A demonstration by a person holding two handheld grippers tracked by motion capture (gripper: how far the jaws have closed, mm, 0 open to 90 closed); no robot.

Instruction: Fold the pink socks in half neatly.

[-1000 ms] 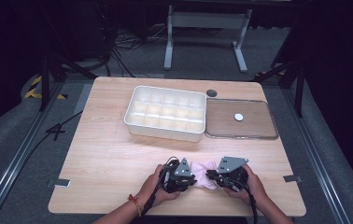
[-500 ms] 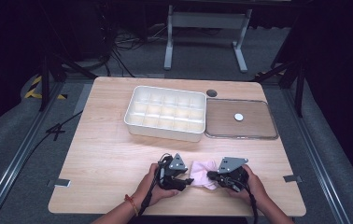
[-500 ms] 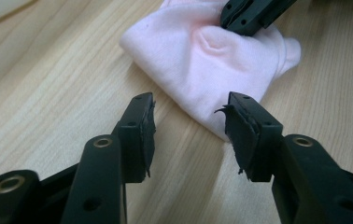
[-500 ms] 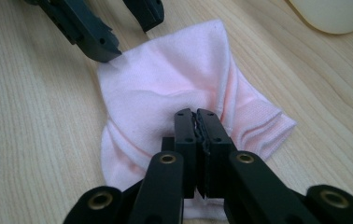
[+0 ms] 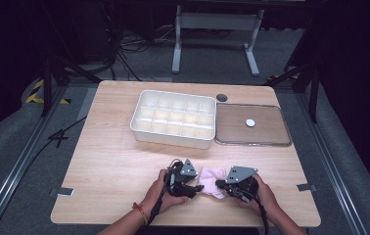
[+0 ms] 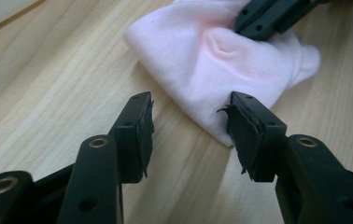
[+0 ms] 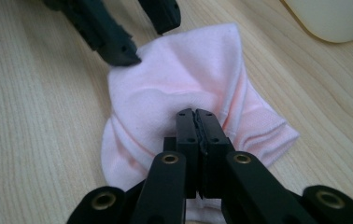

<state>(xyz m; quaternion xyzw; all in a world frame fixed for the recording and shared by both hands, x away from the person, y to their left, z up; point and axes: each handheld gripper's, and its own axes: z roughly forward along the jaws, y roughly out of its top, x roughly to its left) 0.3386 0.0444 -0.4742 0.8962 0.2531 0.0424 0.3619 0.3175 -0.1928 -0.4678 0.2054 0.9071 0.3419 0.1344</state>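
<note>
on the pale wooden desk (image 5: 114, 166) near its front edge, the crumpled pink cloth sock (image 5: 211, 181) is pinched in the right gripper (image 7: 196, 122)'s closed fingers, while the left gripper (image 6: 191, 128)'s fingers, just opened, stand apart at its edge, so a pull may unravel the fold.

A pale pink cloth (image 5: 212, 181) is seen on a light wooden table (image 5: 109, 166) with a fine grain pattern, black jaws are seen on both grippers, and a white compartment tray (image 5: 173, 119) is seen behind.
</note>
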